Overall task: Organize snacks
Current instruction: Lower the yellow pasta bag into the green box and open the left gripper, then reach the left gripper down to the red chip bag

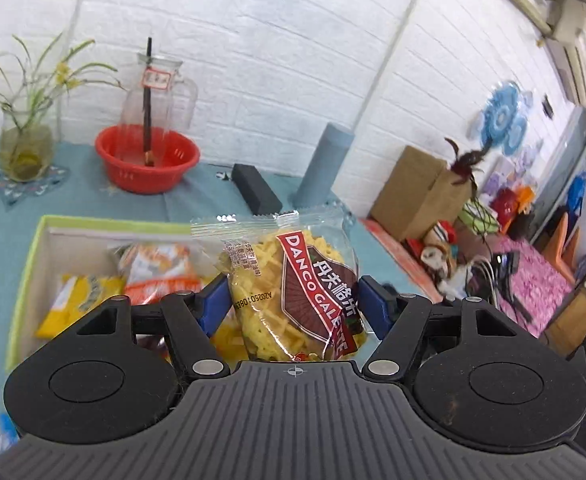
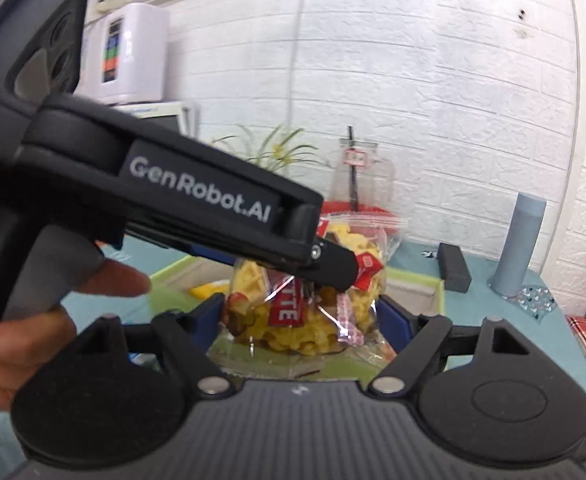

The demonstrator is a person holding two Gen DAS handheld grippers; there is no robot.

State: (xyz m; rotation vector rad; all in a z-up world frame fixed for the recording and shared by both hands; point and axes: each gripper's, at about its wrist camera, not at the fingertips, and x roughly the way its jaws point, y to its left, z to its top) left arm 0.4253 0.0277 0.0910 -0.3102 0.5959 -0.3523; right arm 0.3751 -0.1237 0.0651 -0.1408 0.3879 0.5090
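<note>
While both grippers flanked the waffle packet [image 1: 293,292], your left gripper [image 1: 293,304] clamped it ahead of its palm, above the green-rimmed box [image 1: 25,264]. Right gripper [image 2: 301,316] sat narrow around it; contact unclear. Next, probably: lower, release.

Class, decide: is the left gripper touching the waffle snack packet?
Touching. The left wrist view shows the left gripper with both blue fingers pressed against the sides of the waffle snack packet.

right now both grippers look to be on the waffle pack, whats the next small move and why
Probably open the right gripper and back off: the left gripper already pinches the waffle packet above the green-rimmed box, so it alone could lower it in.
</note>
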